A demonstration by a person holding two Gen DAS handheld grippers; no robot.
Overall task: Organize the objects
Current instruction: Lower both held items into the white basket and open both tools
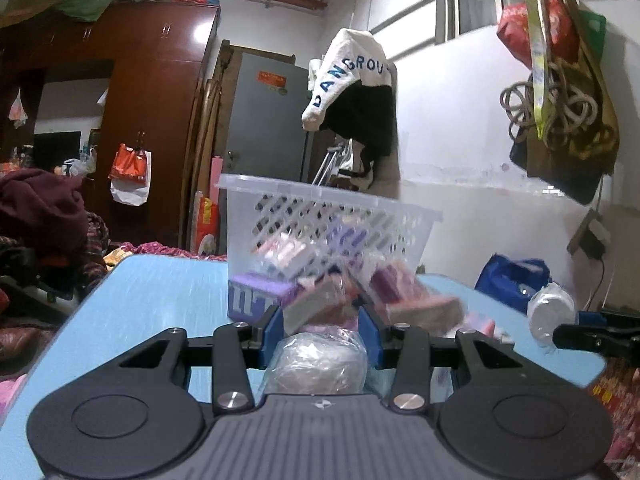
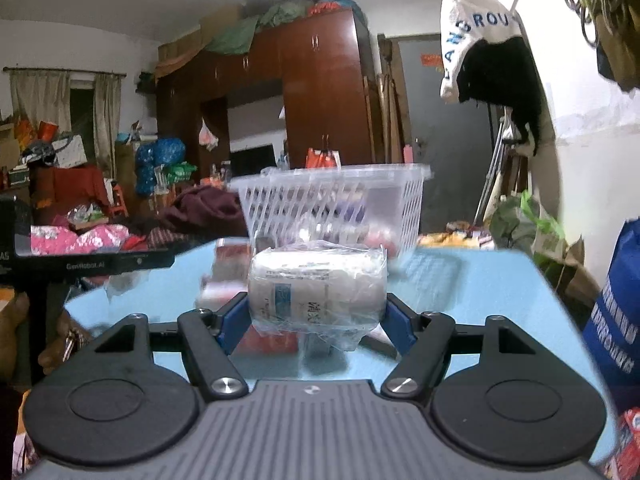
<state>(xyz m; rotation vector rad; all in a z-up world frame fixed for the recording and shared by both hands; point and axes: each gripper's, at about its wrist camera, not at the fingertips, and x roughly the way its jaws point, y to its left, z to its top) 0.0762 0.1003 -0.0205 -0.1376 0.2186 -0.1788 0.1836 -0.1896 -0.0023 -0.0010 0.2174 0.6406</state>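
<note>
My left gripper [image 1: 320,324] is shut on a small plastic-wrapped white roll [image 1: 320,364], lifted over the blue table [image 1: 140,300]. Ahead stands a clear slotted basket [image 1: 332,216] holding several small boxes. A purple box [image 1: 256,296] and pink boxes [image 1: 420,300] lie heaped in front of it. In the right wrist view my right gripper [image 2: 317,306] is shut on a larger wrapped white roll [image 2: 316,288], facing the same basket [image 2: 332,200]. That roll [image 1: 550,312] also shows at the right of the left view.
A blue bag [image 1: 508,280] sits past the table's right edge [image 2: 540,280]. Piled clothes and bedding [image 1: 44,216] lie to the left. A brown wardrobe [image 1: 160,112] and a grey door [image 1: 264,120] stand behind. Clothes and ropes hang on the right wall.
</note>
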